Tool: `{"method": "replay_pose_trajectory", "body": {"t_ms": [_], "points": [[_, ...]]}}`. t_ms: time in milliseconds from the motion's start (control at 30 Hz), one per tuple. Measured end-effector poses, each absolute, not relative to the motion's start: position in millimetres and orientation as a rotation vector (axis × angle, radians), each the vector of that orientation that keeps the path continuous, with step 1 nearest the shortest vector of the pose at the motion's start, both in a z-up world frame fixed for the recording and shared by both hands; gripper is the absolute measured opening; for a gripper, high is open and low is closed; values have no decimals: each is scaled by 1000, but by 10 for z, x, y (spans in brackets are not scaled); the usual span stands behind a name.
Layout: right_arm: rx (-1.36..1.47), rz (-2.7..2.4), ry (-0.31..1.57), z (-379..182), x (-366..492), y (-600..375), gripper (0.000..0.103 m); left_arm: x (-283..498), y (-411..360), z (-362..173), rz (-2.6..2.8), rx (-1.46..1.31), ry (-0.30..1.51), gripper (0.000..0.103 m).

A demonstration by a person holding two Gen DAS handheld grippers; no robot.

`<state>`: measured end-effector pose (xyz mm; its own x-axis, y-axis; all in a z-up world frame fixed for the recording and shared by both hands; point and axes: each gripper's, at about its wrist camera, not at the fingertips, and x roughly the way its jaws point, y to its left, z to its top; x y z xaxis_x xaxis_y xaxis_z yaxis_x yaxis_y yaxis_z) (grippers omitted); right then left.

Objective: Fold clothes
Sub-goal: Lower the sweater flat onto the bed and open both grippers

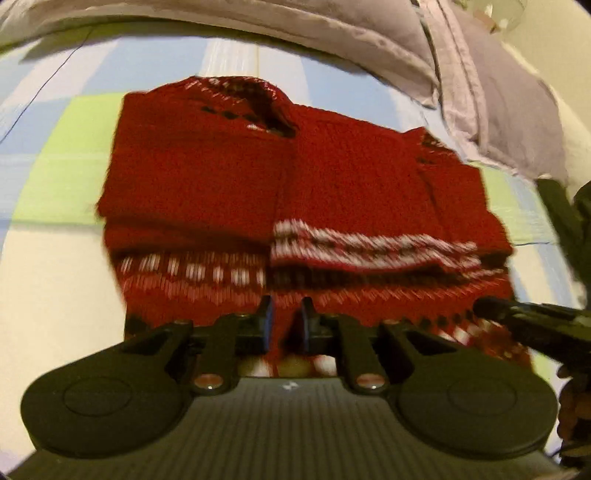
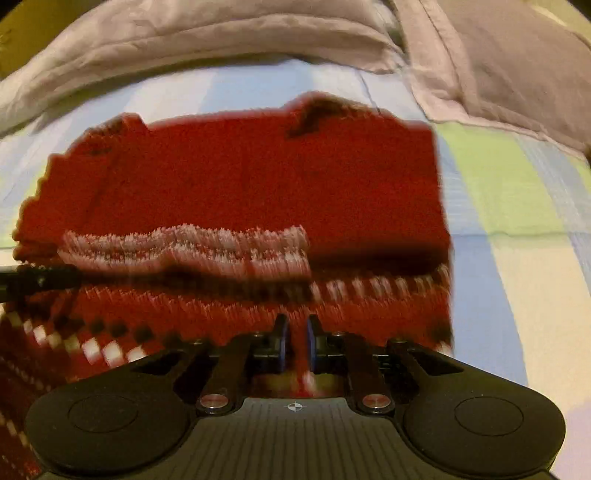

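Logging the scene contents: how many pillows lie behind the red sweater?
2: one pillow stretches across the back left, another pillow sits back right. Others may lie outside the frame.

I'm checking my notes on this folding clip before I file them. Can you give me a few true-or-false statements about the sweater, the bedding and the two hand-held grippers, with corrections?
1. The sweater is blue with yellow stripes. False: it is red knit with white patterned bands.
2. Both sleeves are folded in over the body. True.
3. The left hand-held gripper and the right hand-held gripper both have sweater knit between their fingers at the near hem. True.
4. The sweater lies on a bare wooden floor. False: it lies on a checked sheet of blue, green and white.
5. Grey pillows lie beyond the sweater. True.
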<state>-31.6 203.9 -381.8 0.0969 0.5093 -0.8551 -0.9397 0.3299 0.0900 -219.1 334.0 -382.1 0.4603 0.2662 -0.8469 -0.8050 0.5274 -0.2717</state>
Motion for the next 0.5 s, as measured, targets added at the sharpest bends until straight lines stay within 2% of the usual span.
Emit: {"method": "replay_pose_trajectory", "body": {"t_ms": [67, 133, 167, 233, 333, 367, 433, 500], "points": [[-502, 1164, 933, -3645, -416, 1785, 12, -2306, 3167, -3806, 740, -725, 888, 11], [-529, 1121, 984, -3659, -527, 1573, 42, -2423, 3002, -3846, 749, -740, 930, 12], [-575, 1082, 1034, -3758, -584, 1490, 66, -2493, 2902, -3827, 754, -753, 937, 13], [-646, 1056, 1062, -3857, -734, 1277, 67, -2575, 2719, -3755, 760, -770, 972, 15], [-695, 1077, 1088, -3709, -931, 1038, 67, -2667, 2485, -3538, 781, -788, 1003, 16], [-676, 1079, 1095, -3613, -952, 968, 67, -2709, 2421, -3419, 796, -792, 992, 17], [-644, 1104, 1079, -3354, -961, 794, 67, -2762, 2306, -3107, 848, -777, 955, 27], [-614, 1137, 1051, -3065, -955, 605, 67, -2776, 2143, -2785, 903, -747, 941, 28]]}}
